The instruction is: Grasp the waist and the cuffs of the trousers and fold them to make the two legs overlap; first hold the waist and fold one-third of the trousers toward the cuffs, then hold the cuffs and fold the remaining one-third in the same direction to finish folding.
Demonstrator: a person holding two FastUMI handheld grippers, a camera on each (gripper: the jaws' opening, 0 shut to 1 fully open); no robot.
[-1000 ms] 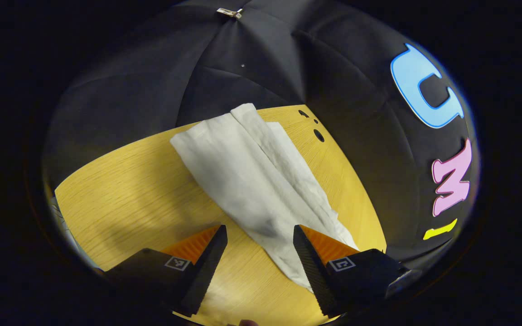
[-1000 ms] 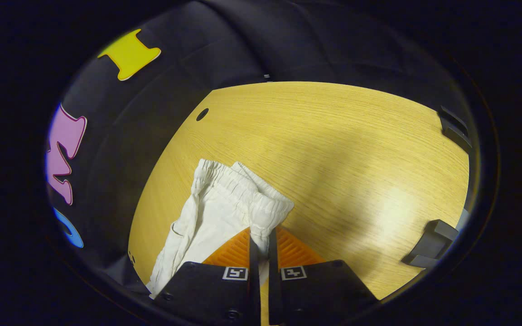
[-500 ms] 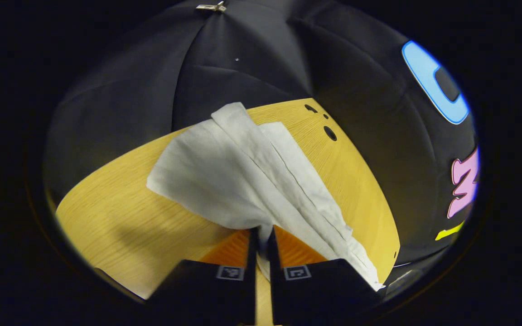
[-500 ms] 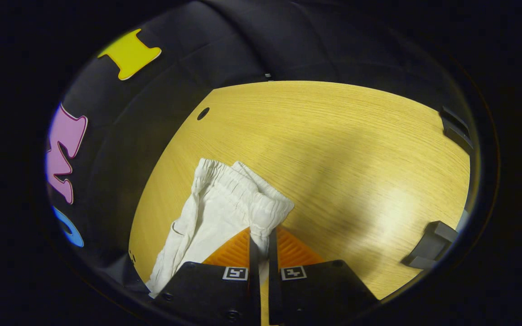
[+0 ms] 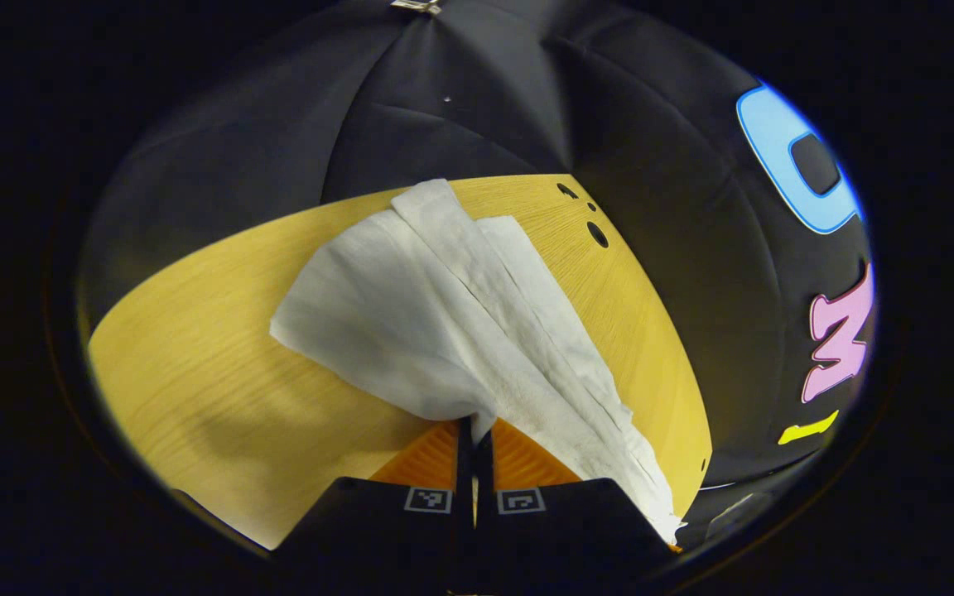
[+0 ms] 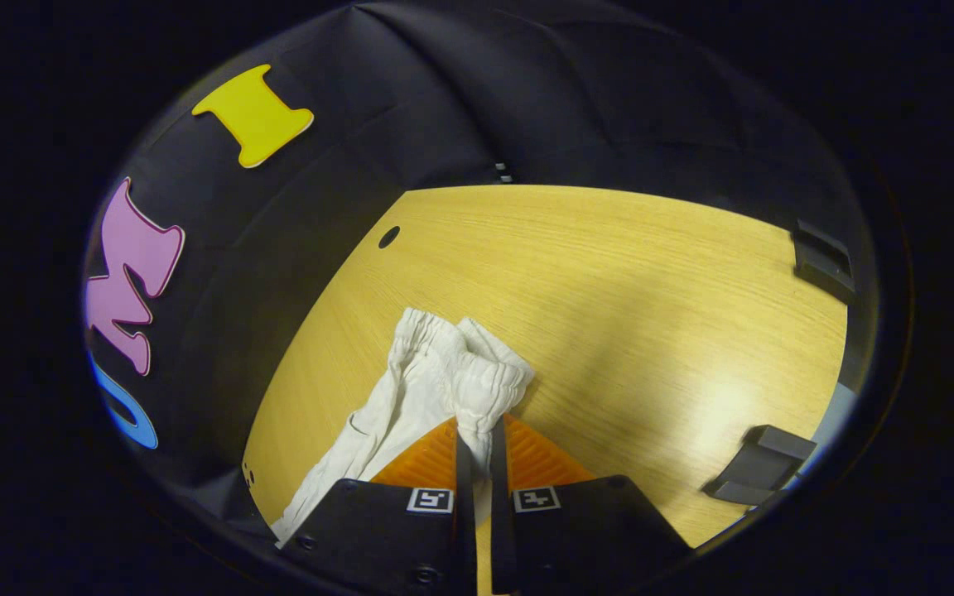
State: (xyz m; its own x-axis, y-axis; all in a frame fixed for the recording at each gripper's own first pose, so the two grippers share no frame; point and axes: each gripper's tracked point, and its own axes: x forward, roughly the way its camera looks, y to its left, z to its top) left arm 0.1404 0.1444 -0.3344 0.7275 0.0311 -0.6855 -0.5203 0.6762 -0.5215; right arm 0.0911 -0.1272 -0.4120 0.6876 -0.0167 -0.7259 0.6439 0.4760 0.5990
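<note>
White trousers (image 5: 444, 314) lie on a wooden table (image 5: 212, 389). In the left gripper view the two legs run away from me toward the table's far edge, one partly over the other. My left gripper (image 5: 473, 430) is shut on the near edge of the leg fabric, which rises into the fingers. In the right gripper view the gathered elastic waist (image 6: 460, 364) is bunched and lifted off the table (image 6: 626, 298). My right gripper (image 6: 477, 434) is shut on the waistband's near corner. The rest of the trousers (image 6: 361, 447) trails down to the lower left.
Black booth cloth surrounds the table on the far sides. Dark clamps (image 6: 758, 476) (image 6: 821, 261) sit on the table's right edge in the right gripper view. Small round holes (image 5: 597, 234) (image 6: 388, 237) mark the tabletop near its far corners.
My left gripper went from open beside the trouser leg to shut on its edge and has raised it slightly. The right gripper has lifted a little, bunching the waist more.
</note>
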